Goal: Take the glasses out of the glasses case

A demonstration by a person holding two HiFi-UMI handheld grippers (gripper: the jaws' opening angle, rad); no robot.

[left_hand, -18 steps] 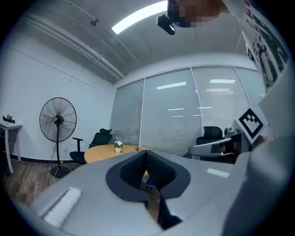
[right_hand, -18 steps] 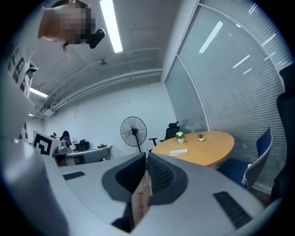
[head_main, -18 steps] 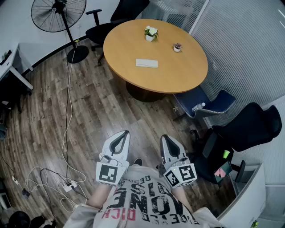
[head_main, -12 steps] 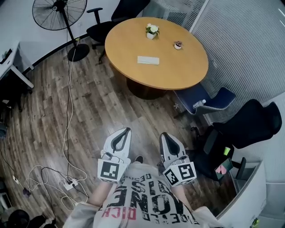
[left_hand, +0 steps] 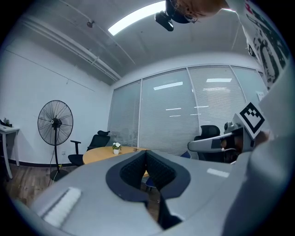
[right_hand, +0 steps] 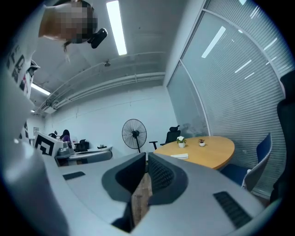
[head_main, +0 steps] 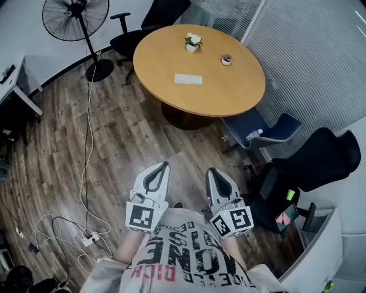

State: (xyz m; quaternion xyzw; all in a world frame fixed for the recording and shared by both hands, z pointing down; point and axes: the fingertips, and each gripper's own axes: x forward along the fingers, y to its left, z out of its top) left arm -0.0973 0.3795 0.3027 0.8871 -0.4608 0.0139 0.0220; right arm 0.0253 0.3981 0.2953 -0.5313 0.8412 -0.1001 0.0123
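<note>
A white glasses case [head_main: 188, 79] lies closed on the round wooden table [head_main: 229, 94], far ahead of me. It shows small in the right gripper view as well [right_hand: 179, 156]. I cannot see any glasses. My left gripper [head_main: 164, 165] and right gripper [head_main: 210, 172] are held side by side close to my body, level over the wooden floor, well short of the table. Both are shut with nothing between the jaws, as the left gripper [left_hand: 145, 152] and the right gripper [right_hand: 146, 156] show in their own views.
Two small potted plants [head_main: 193, 41] [head_main: 227, 59] stand on the table. A floor fan [head_main: 76, 17] and a black chair [head_main: 146, 23] are behind it, a blue chair [head_main: 257, 134] and a black chair [head_main: 317, 163] to the right. Cables [head_main: 86, 237] lie on the floor at left.
</note>
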